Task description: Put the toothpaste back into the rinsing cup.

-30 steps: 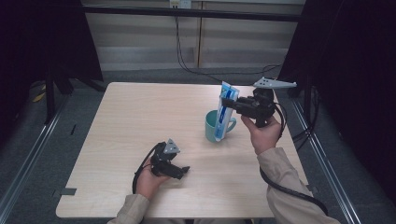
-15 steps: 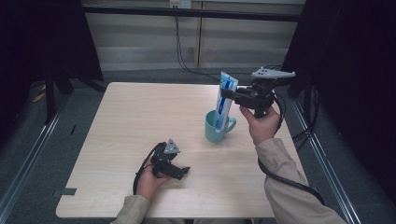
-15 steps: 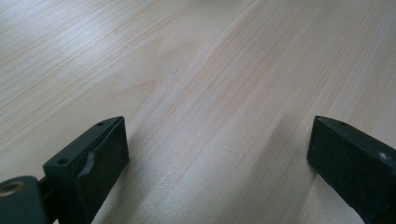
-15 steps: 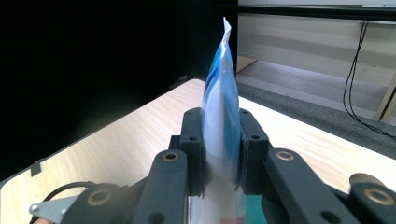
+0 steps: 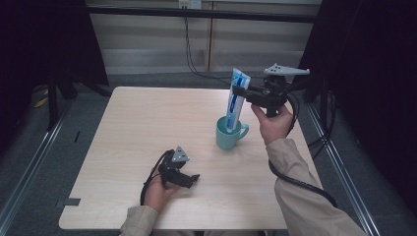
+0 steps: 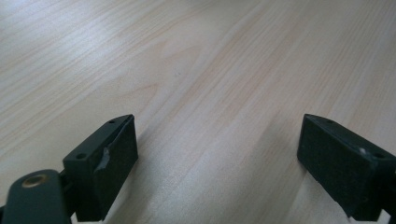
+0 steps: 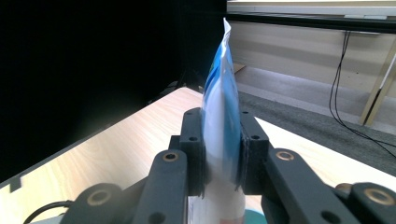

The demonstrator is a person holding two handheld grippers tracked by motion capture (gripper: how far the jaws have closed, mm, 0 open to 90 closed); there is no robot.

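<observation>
While the right gripper [image 5: 241, 92] clamps the toothpaste tube [image 5: 235, 101] upright, its lower end sits in the mug [image 5: 230, 133] on the table [image 5: 137, 128]. Left gripper [image 6: 217, 154]: jaws apart over bare wood. Right gripper view: jaws squeeze the tube.

No text or label can be read anywhere.

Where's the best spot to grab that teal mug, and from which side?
Take the mug by its handle, coming from the person's right. The handle juts out that way, and the toothpaste tube held by the right gripper stands in its mouth, blocking the rim from above.
</observation>
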